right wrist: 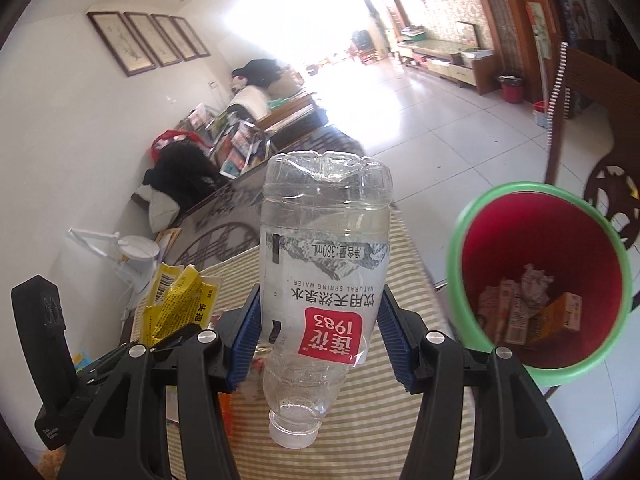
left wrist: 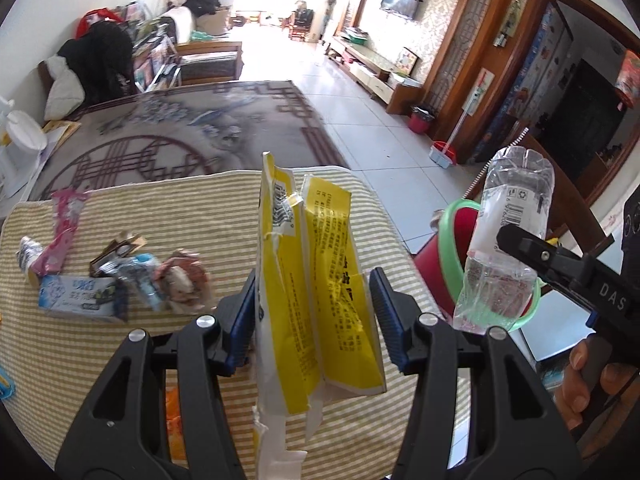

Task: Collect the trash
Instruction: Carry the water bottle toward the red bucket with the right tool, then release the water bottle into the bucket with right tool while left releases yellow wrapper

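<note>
The left gripper points forward over the striped cloth on the table, and its blue pads are pressed on a yellow wrapper. The wrapper stands upright between the fingers; it is torn, folded and printed with black text and a barcode.

The right gripper is held above the right edge of the table, near the trash bin. It is clamped on a clear plastic bottle, which is upside down with its cap toward the camera. The bottle looks empty and crushed a little, with a white and red label.

The bin is red inside with a green rim, and some paper and small cartons lie at its bottom. More small wrappers lie on the cloth at the left.
</note>
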A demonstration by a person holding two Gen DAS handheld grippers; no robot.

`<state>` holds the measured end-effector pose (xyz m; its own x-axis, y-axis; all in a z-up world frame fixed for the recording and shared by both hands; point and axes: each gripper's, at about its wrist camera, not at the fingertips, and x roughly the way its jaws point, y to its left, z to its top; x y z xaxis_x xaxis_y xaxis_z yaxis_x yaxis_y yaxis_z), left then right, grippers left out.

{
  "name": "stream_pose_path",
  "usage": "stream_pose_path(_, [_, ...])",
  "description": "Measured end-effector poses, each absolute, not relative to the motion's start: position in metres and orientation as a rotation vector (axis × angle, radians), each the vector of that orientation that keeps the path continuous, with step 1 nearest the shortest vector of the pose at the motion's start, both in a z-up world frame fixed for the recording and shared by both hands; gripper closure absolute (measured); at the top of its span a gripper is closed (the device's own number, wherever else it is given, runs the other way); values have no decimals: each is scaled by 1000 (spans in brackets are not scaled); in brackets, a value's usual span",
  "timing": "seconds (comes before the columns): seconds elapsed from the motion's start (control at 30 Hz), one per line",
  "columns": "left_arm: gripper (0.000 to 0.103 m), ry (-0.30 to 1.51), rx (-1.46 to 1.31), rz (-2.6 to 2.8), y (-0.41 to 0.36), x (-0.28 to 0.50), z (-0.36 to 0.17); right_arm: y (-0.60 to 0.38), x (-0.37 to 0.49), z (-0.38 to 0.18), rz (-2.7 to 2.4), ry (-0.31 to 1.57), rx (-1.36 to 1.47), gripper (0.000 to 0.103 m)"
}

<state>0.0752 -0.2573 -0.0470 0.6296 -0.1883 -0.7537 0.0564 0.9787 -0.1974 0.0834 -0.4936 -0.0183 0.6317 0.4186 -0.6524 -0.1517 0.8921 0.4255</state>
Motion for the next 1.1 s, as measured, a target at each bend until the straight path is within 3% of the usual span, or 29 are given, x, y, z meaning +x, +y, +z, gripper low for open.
stream_pose_path(0.6, [51, 877, -43, -352, -356, 113, -45, -630, 93, -25, -59, 714, 311, 49])
stream_pose_path(0.83, [51, 841, -14, -460, -393, 127, -38, -653, 89, -36, -127, 711, 331, 40])
stream_pose_path(1.1, [51, 866, -28, -577, -437, 150, -43, -673, 60, -37, -185, 705, 401, 39])
